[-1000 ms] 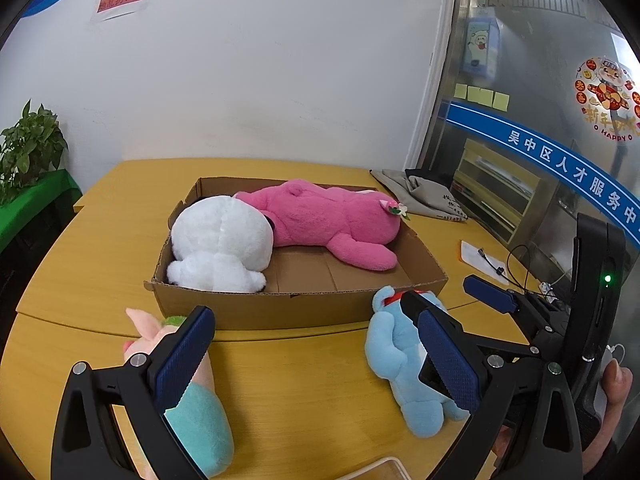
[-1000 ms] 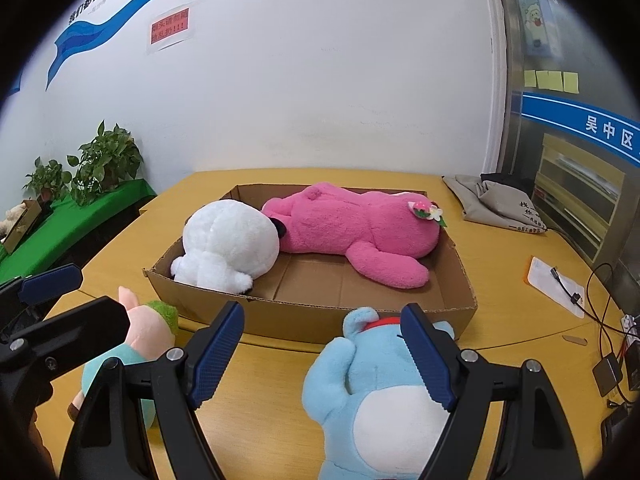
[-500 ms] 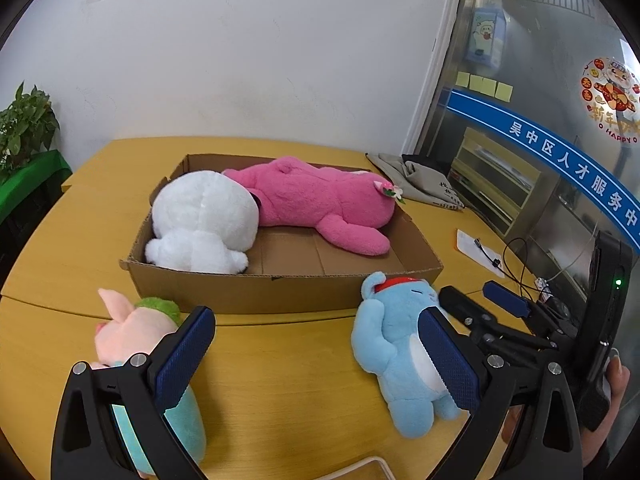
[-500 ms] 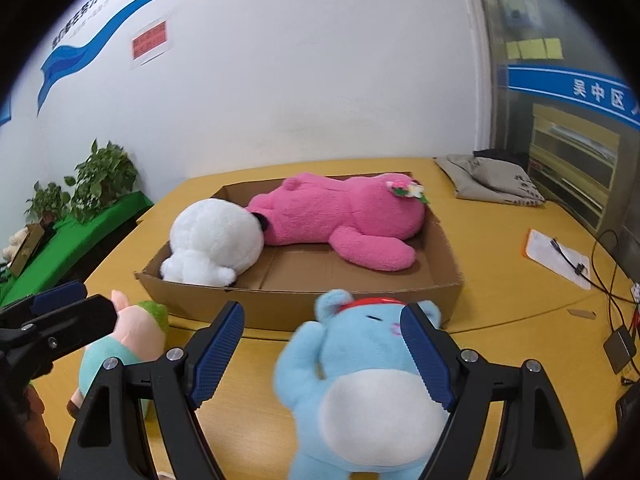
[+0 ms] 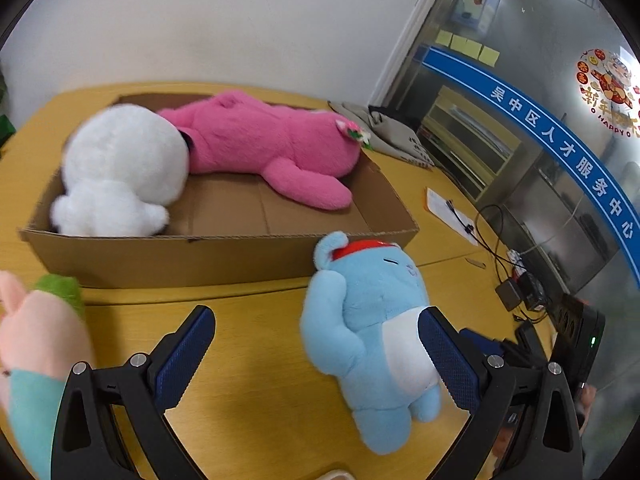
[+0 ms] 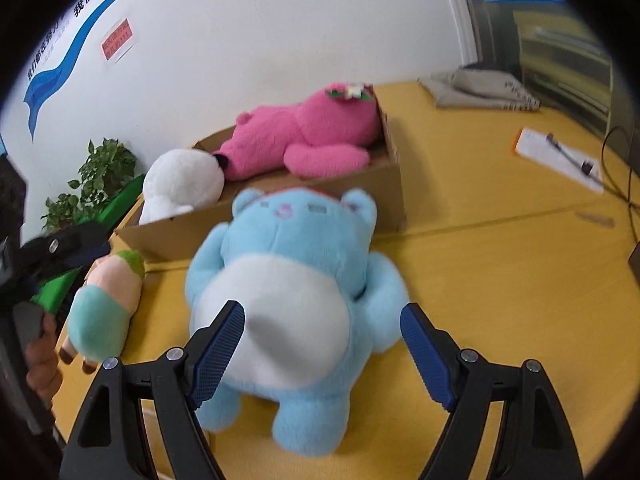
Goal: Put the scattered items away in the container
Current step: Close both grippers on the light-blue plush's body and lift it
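Blue plush (image 6: pixel 288 292) now looms between the spread, unclenched fingers of the right gripper (image 6: pixel 322 350), closer than a second ago, lying just short of the cardboard box (image 6: pixel 280 220). Left gripper (image 5: pixel 316 354) likewise agape, gripping nothing. Grasp apparently imminent.

The shallow brown cardboard box (image 5: pixel 224 258) sits on the yellow wooden table (image 5: pixel 256 360). Inside it, the round white plush toy (image 5: pixel 120 172) lies left and the long pink plush bear (image 5: pixel 264 144) right, apparently touching. Before the box, on the table, lie the light-blue plush bear (image 6: pixel 288 280) toward its right end and the pink-and-teal plush doll (image 6: pixel 108 304) toward its left.
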{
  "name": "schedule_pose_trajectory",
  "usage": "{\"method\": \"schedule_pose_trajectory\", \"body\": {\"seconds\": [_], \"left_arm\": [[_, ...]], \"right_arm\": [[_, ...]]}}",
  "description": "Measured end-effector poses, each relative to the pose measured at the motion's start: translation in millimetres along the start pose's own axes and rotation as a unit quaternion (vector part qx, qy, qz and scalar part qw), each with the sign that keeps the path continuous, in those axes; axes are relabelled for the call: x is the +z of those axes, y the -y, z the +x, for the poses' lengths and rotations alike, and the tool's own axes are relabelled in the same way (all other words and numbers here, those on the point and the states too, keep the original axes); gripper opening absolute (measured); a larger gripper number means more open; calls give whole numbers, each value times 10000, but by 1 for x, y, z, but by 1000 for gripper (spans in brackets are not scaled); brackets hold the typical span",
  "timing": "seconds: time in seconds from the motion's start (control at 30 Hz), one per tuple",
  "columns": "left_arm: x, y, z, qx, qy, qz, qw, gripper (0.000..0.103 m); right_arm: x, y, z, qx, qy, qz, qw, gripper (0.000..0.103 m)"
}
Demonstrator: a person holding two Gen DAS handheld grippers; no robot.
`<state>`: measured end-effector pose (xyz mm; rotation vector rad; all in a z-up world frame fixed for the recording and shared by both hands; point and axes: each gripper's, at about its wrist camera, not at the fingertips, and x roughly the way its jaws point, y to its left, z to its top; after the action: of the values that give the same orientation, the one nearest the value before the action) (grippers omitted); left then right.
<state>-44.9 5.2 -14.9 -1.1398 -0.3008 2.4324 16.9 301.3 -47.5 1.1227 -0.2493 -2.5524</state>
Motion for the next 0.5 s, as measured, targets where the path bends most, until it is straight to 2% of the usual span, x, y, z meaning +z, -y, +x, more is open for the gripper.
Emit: {"method": "schedule_pose_trajectory", "body": {"seconds": [0.13,0.33,0.5], "left_arm": [[4,3,37,-477,-535,-108,9974,103],[5,10,79,-459,-1001,44,9939,103],[1,5,94,-679,-1108,-35,9915,103]], "right_arm": [[-7,3,6,325,-138,102,9993,83],[-15,4,24,918,-494,338,9940,86],[-19,7,37,1083,-707,608,9897,92]]}}
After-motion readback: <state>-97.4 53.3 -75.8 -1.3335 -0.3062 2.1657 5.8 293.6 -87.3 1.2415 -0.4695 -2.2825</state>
